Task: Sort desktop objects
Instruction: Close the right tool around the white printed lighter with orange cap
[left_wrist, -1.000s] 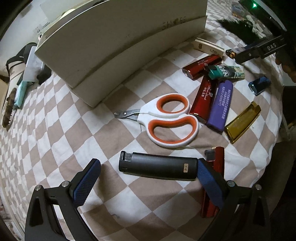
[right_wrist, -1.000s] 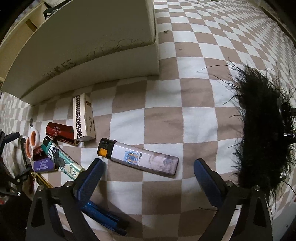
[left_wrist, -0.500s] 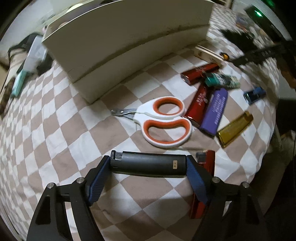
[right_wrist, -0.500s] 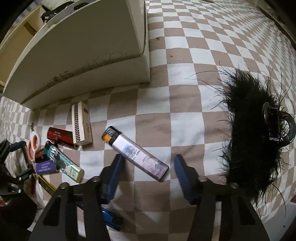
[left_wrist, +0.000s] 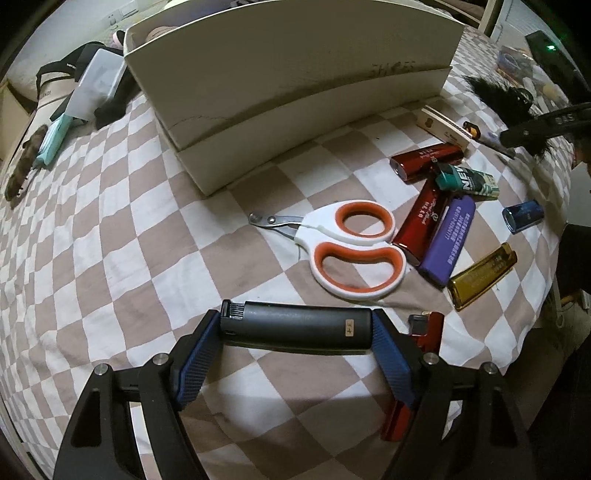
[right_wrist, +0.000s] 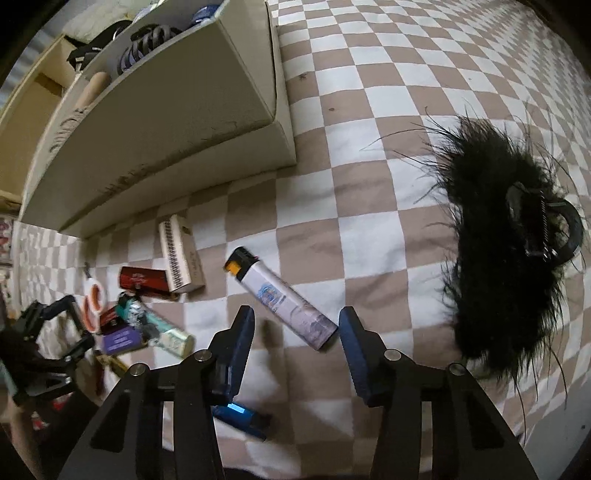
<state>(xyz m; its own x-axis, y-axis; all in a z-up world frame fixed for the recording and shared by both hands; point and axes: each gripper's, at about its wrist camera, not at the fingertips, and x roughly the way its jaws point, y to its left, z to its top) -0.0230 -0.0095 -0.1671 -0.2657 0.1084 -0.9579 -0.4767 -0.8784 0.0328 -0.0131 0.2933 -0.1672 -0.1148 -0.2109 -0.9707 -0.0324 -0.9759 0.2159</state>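
The black lighter (left_wrist: 295, 326) lies crosswise in the left gripper (left_wrist: 295, 332). Its long axis runs straight from pad to pad, cap end against the left pad and base against the right, so this gripper is clamped on it end to end, low over the checked cloth (left_wrist: 147, 221). Whether it has cleared the cloth I cannot tell. The box (left_wrist: 295, 92) stands directly ahead of these fingers, with the scissors (left_wrist: 351, 251) between it and the lighter. A red lighter (left_wrist: 424, 332) lies just beside the right pad, outside the grip. With 1 lighter already held and the box straight ahead, the left hand looks the readier of the 2 to deliver. On the other side, the white lighter (right_wrist: 280, 299) lies on the cloth at a slant to the right gripper (right_wrist: 295, 321). Its orange cap points up-left toward the box (right_wrist: 166, 122) and its base sits just beside, perhaps touching, the right pad. The left pad stands clear of it, so these jaws are half closed around 1 end but grip nothing. That slant is what the next move turns on: I judge the wrist must roll until the pads face the long sides, or closing will only spin the lighter. A blue lighter (right_wrist: 236, 411) lies under the left finger, and the feather clip (right_wrist: 506, 258) lies apart to the right.
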